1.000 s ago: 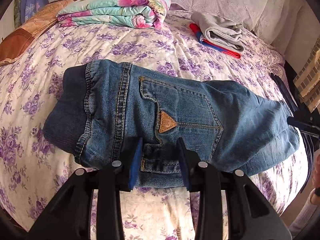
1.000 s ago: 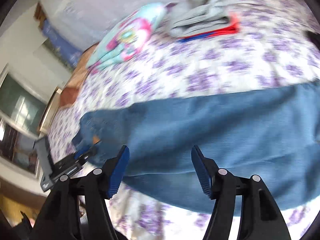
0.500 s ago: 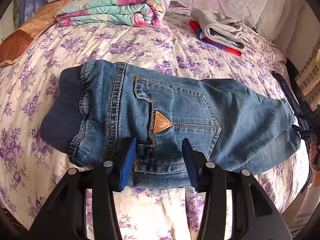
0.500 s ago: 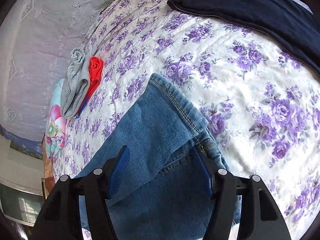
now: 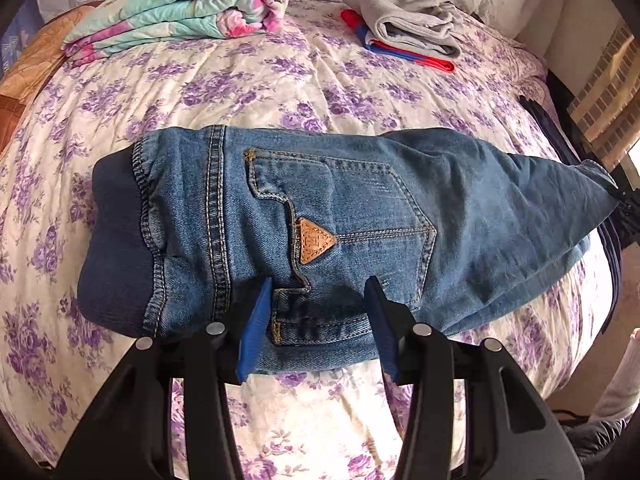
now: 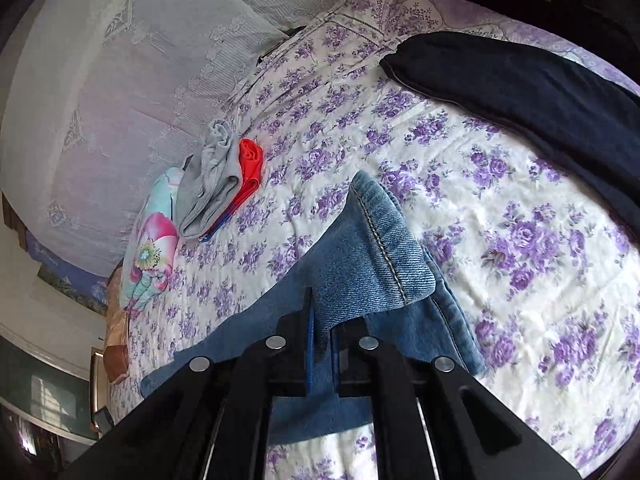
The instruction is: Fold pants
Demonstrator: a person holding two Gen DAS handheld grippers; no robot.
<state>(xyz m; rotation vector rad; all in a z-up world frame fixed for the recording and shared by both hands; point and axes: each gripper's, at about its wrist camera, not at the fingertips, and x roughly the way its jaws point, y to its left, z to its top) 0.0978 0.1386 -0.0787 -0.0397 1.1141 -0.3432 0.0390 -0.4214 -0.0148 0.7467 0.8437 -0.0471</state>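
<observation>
Blue denim pants (image 5: 360,216) lie across the flowered bed, waistband to the left, legs doubled over to the right. A tan triangular patch (image 5: 314,240) sits on the back pocket. My left gripper (image 5: 316,328) is open, its blue pads straddling the near edge of the pants below the pocket. My right gripper (image 6: 322,344) is shut on the hem end of the upper leg layer (image 6: 372,248) and holds it slightly lifted. In the left wrist view that hem (image 5: 596,184) is pulled to a point at the far right.
A folded floral quilt (image 5: 180,8) and a grey garment on red-blue cloth (image 5: 404,28) lie at the back of the bed. A dark navy garment (image 6: 528,100) lies along the right bed edge. A white lace curtain (image 6: 100,80) hangs behind.
My right gripper has closed on the leg hem and lifted it. My left gripper has opened a little wider and moved closer over the pants' near edge.
</observation>
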